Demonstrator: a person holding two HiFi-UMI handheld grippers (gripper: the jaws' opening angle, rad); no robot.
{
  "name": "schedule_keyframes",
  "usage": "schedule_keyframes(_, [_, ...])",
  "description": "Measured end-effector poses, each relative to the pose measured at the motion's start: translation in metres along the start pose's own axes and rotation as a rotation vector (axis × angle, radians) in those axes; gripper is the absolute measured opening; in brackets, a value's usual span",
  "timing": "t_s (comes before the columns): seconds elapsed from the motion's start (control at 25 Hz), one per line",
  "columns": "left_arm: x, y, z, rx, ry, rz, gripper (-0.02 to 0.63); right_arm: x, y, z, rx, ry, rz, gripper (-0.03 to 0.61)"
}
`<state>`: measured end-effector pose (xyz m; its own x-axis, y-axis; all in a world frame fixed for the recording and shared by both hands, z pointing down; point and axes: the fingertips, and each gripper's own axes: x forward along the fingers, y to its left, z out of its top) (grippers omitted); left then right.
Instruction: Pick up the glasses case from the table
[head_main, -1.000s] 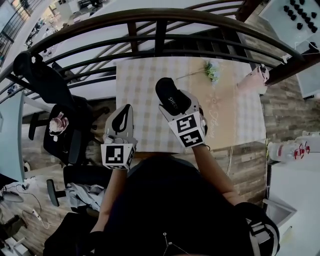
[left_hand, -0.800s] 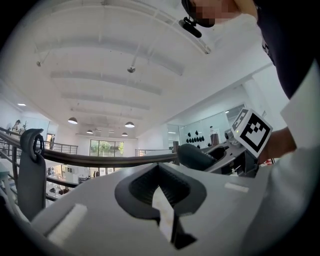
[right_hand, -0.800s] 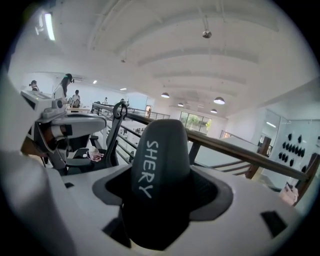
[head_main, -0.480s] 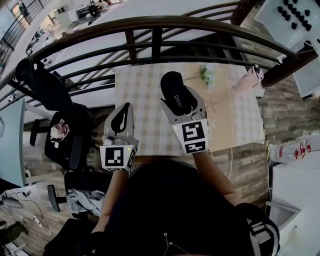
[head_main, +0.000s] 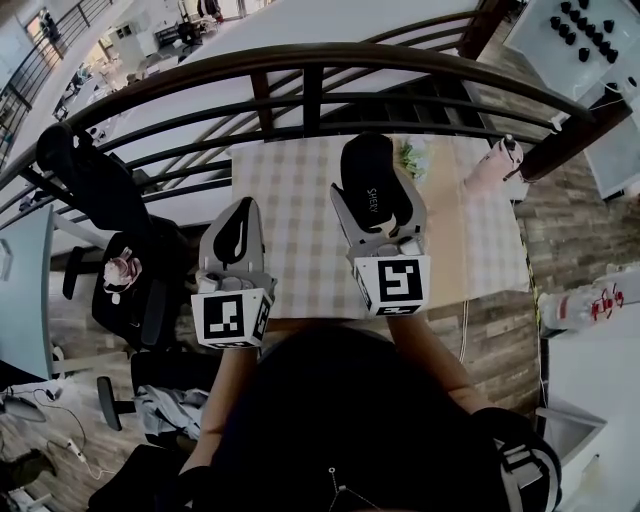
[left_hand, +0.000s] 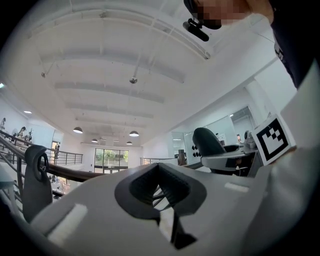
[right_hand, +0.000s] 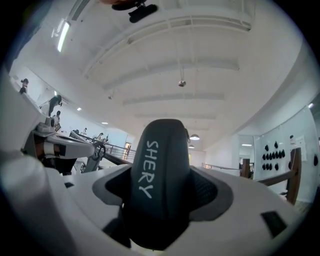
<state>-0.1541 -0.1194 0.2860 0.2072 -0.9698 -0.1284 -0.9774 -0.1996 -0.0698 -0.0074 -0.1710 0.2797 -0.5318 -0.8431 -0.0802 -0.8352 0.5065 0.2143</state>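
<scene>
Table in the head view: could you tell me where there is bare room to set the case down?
Bare: the checked cloth between the left gripper and the right gripper holding the glasses case, and the near right part. Crowded: the far right, with flowers and a pink object.

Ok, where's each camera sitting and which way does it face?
Head view: on the person's head, facing steeply down at the table; left tongs, right tongs and torso show.
Left gripper view: on the left tongs, tilted up at the ceiling; shut, empty tongs below.
Right gripper view: on the right tongs, facing up; tongs shut on the glasses case.
Shared: all three show the glasses case.
</scene>
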Motion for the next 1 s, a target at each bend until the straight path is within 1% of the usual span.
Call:
schedule_keyframes(0.12, [0.003,0.002,0.020,0.011,-0.026,0.016,0.011,0.003,-0.005,0.014,0.001,-0.038,-0.014,0.350])
schedule_keyframes(0.28, [0.006,0.004,0.045,0.032,-0.053,0.029,0.011,0.003,-0.010,0.037,-0.022,-0.091,-0.036,0.350])
schedule_keyframes(0.48, [0.009,0.007,0.065,0.051,-0.071,0.042,0.011,0.003,-0.018,0.057,-0.029,-0.123,-0.057,0.350])
schedule_keyframes(0.68, [0.010,0.006,0.074,0.061,-0.078,0.037,0.011,0.003,-0.024,0.063,-0.024,-0.132,-0.071,0.350])
schedule_keyframes(1.0, [0.012,0.003,0.073,0.063,-0.074,0.022,0.011,0.004,-0.021,0.057,-0.015,-0.111,-0.058,0.350])
